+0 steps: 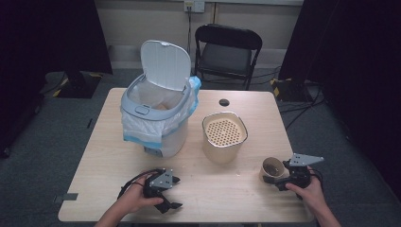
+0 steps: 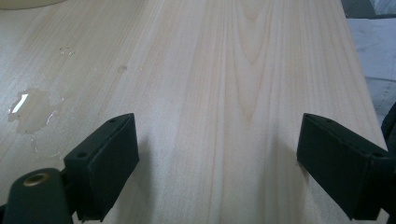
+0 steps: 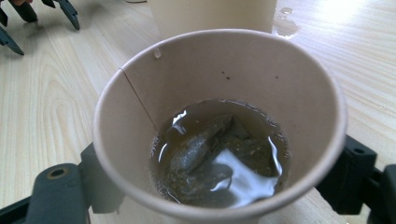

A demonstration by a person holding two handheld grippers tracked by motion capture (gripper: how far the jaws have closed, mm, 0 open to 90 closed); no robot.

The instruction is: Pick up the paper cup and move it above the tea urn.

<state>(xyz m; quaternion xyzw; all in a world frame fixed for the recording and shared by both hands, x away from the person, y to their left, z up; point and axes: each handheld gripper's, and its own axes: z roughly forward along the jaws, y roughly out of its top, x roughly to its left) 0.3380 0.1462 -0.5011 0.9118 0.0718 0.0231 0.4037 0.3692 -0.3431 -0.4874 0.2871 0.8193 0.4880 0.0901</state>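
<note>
A brown paper cup (image 1: 273, 169) stands near the table's right front edge, and my right gripper (image 1: 281, 177) is shut on it. In the right gripper view the cup (image 3: 219, 70) sits between the two black jaws, holding brown liquid and a soaked tea bag (image 3: 196, 149). My left gripper (image 1: 176, 193) rests at the front left of the table, open. Its jaws (image 2: 217, 135) stand wide apart over bare wood with nothing between them.
A white bin (image 1: 156, 118) with its lid (image 1: 165, 64) raised and a bag liner stands at the back left. A beige container with a perforated top (image 1: 224, 135) stands mid-table, just behind the cup. Small puddles (image 2: 30, 109) lie on the wooden table (image 1: 104, 156). A black folding chair (image 1: 228, 52) stands beyond the table.
</note>
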